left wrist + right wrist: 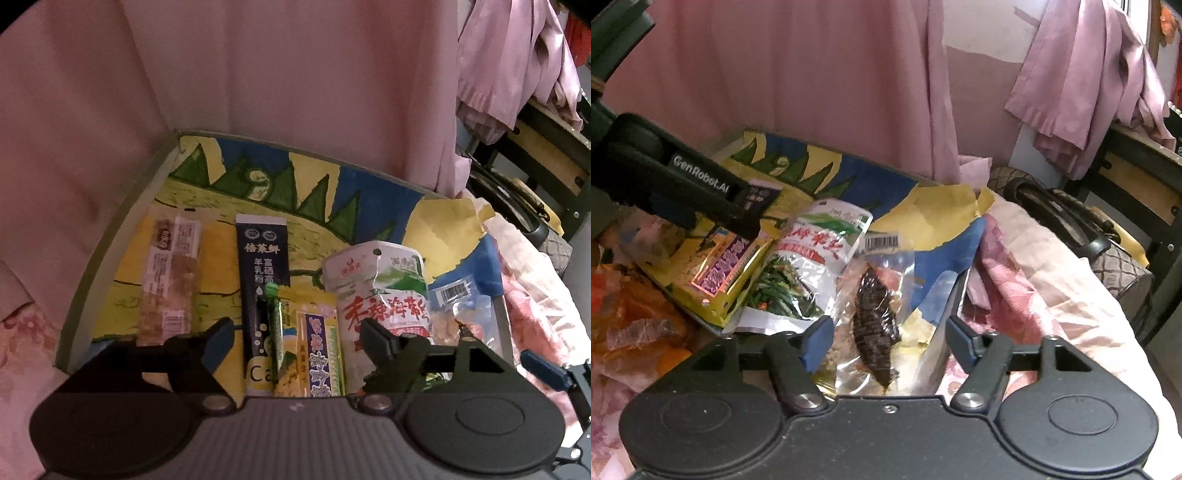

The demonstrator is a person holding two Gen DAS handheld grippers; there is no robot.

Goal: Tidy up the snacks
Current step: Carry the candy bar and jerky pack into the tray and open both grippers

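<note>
Clear packet of dark dried snack (875, 325) lying between the right gripper (886, 339) jaws, released (pads apart from it), left gripper (295, 332) jaws spread over yellow packet (314, 343), navy sachet (262, 280) beside it, painted worktop (369, 192), white seaweed bag (380, 291) right.

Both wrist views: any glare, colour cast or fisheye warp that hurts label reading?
Left wrist view: dim with a pink cast; the painted table's grey edge bows from fisheye warp; print on the dark blue stick sachet stays legible. Right wrist view: glare on the clear vacuum pouch of dark meat and the yellow-purple foil packet; text on the white-green seaweed bag is soft.
</note>
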